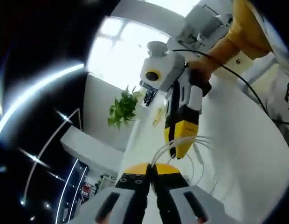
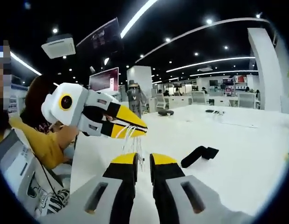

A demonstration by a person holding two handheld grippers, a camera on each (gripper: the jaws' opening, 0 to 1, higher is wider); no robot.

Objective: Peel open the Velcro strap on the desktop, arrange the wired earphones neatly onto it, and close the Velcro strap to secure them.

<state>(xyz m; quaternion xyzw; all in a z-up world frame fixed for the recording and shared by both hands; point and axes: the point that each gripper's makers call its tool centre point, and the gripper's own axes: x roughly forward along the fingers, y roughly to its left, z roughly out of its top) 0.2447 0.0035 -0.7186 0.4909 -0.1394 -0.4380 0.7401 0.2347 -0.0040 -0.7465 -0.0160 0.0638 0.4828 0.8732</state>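
White-and-yellow tongs both pinch the load: my left gripper (image 1: 151,171) and right gripper (image 2: 143,161) are each pressed together on the thin white wired earphones (image 1: 196,143), whose loops hang slack between them above the desk. The flat black Velcro strap (image 2: 199,155) lies well apart, to the right. Best practice, I judge: gather even loops, then lower them across the strap. Surroundings: dark ceiling with light strips, glossy white desktop (image 2: 237,154), green potted plant (image 1: 123,108).
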